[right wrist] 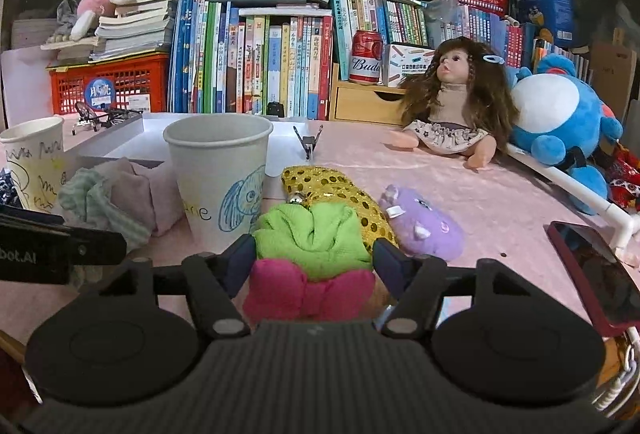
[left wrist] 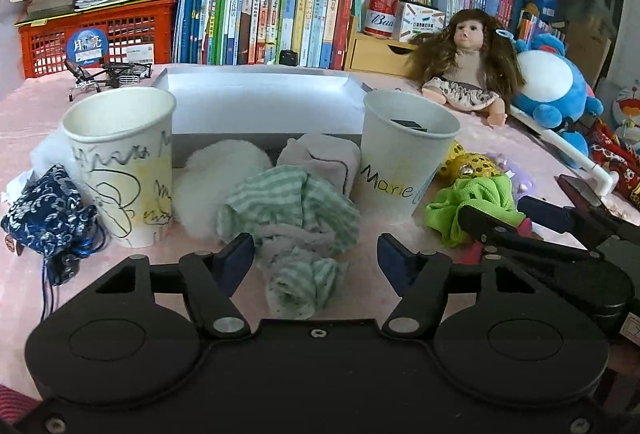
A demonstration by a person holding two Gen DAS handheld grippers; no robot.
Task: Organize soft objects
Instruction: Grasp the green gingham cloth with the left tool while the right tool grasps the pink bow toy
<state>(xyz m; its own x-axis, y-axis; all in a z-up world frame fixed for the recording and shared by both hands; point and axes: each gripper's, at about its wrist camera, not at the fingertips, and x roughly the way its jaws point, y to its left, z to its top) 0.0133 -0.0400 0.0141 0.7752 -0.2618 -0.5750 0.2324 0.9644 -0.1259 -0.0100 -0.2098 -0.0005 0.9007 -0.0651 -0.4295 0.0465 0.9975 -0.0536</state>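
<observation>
Pink cloth is covering the desk (left wrist: 400,314), and a packed wall of books (left wrist: 276,14) is running along the back with a doll (right wrist: 448,106) and a blue plush (right wrist: 560,126) sitting off to the right. Two scribbled paper cups (left wrist: 124,162) are standing in front of a shallow white tray (left wrist: 256,102).

The left hand-held gripper (left wrist: 316,258) is hanging about half open over a crumpled green striped cloth (left wrist: 292,210). The cloth's lower end is lying between the fingers, but the pads aren't touching it, there's a gap on both sides. A white fluffy piece (left wrist: 216,182) and a folded pale pink cloth (left wrist: 320,158) are sitting just behind it, between the cups.

The right hand-held gripper (right wrist: 316,262) is about half open too, with a lime green and pink bundle (right wrist: 312,258) right between its fingers. Both pads look like they're pressing its sides. A gold sequin pouch (right wrist: 332,190) and a small purple plush (right wrist: 424,222) are lying just beyond.
</observation>
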